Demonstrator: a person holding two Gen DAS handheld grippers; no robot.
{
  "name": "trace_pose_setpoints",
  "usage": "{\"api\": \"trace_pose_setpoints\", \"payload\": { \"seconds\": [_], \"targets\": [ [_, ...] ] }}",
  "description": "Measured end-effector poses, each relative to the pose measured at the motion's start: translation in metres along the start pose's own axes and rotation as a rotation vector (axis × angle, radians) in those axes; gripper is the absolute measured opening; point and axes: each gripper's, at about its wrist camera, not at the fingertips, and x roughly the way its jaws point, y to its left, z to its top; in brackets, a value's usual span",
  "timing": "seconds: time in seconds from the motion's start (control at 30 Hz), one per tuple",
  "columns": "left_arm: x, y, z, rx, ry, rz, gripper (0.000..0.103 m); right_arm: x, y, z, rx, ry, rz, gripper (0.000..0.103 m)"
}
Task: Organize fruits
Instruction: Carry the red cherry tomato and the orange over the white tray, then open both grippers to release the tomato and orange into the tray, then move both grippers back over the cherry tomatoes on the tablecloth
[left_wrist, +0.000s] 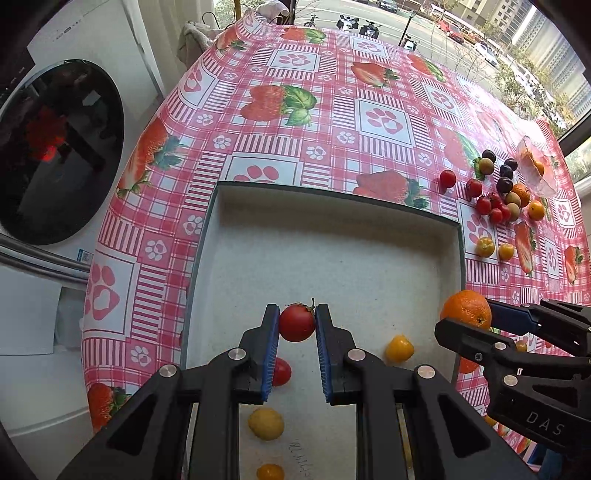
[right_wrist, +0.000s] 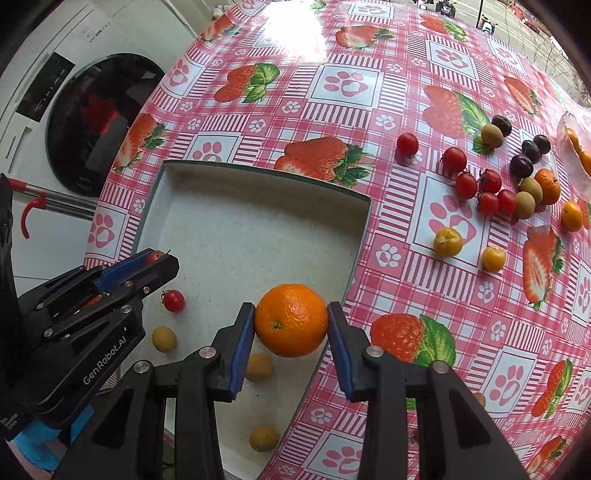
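We view the white tray (left_wrist: 332, 258) from close above its near edge, left view centred, right view (right_wrist: 240, 229) from its right rim; both share it.

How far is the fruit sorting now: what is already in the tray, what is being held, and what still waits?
Done: a few small fruits, such as a red tomato and a yellow fruit, lie in the tray. In hand: the left tongs grip a cherry tomato, and the right tongs grip an orange at the tray's edge. Left: the fruit pile on the tablecloth.
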Motion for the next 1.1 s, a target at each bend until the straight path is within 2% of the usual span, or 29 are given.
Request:
{"api": "trace_pose_setpoints", "payload": {
  "seconds": [0.4, 0.77, 0.83, 0.9, 1.0, 1.1],
  "targets": [
    [0.029, 0.000, 0.017, 0.019, 0.029, 0.044, 0.021, 0.024, -0.002, 0.024, 0.011, 0.033, -0.025, 0.042],
    [0.048, -0.005, 0.019, 0.037, 0.065, 0.073, 0.021, 0.049, 0.008, 0.036, -0.026, 0.080, -0.068, 0.043],
    [0.048, -0.004, 0.018, 0.042, 0.068, 0.074, 0.028, 0.049, 0.009, 0.035, -0.033, 0.078, -0.071, 0.043],
    [0.049, -0.001, 0.017, 0.032, 0.071, 0.101, 0.054, 0.049, 0.008, 0.035, -0.026, 0.081, -0.064, 0.044],
    [0.045, 0.008, 0.016, 0.001, 0.057, 0.096, 0.059, 0.046, 0.003, 0.036, 0.000, 0.077, -0.017, 0.050],
    [0.040, 0.015, 0.015, -0.011, 0.059, 0.105, 0.059, 0.036, 0.000, 0.037, 0.011, 0.047, 0.011, 0.066]
  ]
}}
